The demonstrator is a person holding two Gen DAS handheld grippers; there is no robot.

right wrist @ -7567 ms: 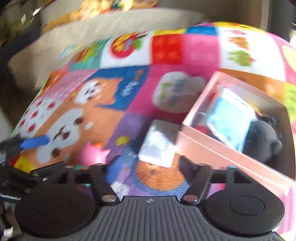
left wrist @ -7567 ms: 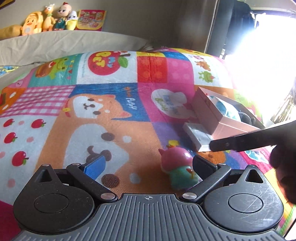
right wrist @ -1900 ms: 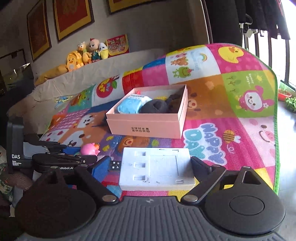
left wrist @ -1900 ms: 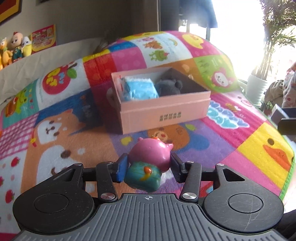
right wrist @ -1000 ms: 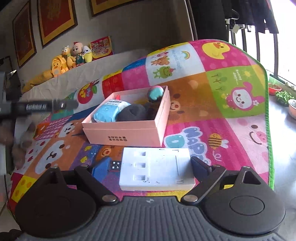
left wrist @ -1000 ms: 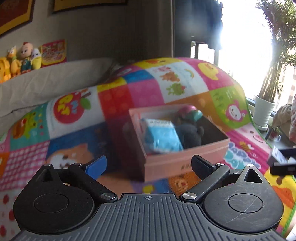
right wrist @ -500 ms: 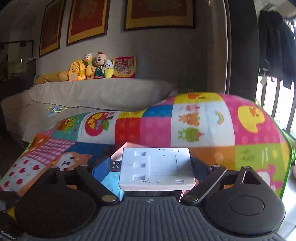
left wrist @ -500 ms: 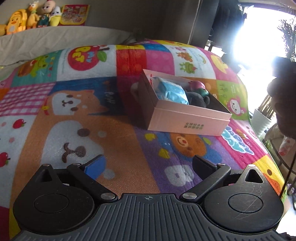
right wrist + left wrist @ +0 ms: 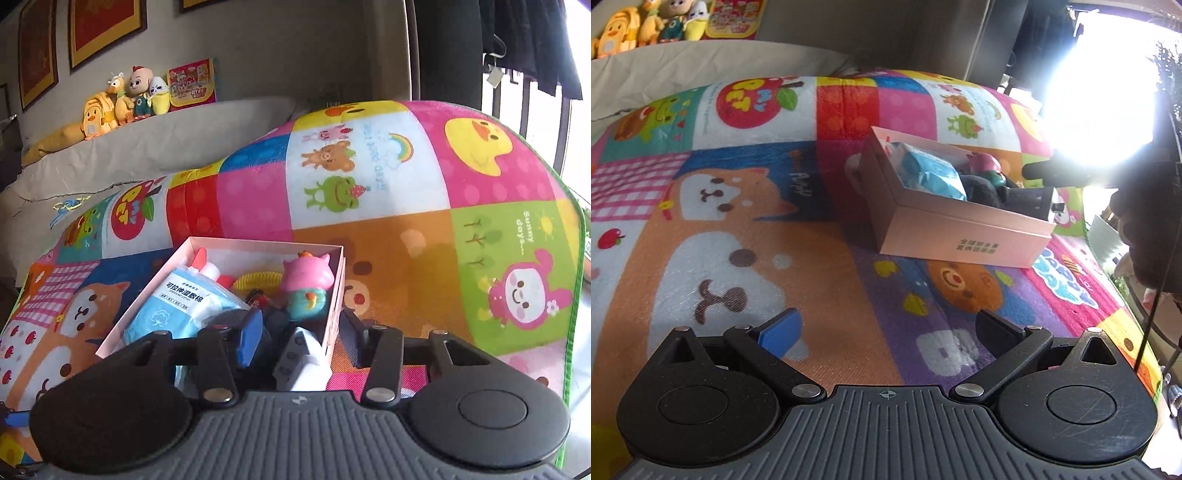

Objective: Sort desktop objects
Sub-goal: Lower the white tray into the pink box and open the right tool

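Hovering over pink box point(image 9: 334, 295) with my right claw point(image 9: 301, 334), fingers spread wide, nothing clamped. White adapter point(image 9: 301, 363) sits tilted at box's near corner, between fingers. Pink-green toy point(image 9: 306, 284) and blue wipes pack point(image 9: 184, 302) lie inside. My left claw point(image 9: 886, 328) spread wide, holding nothing, above patchwork mat point(image 9: 812, 258).

The pink box point(image 9: 334, 291) on my mat holds a blue wipes pack point(image 9: 184, 306), pink-and-teal toy point(image 9: 306, 280) and tilted white adapter point(image 9: 303, 362).

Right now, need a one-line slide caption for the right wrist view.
Open right claw over the pink box, white adapter tilted at its near corner beside the pink toy.
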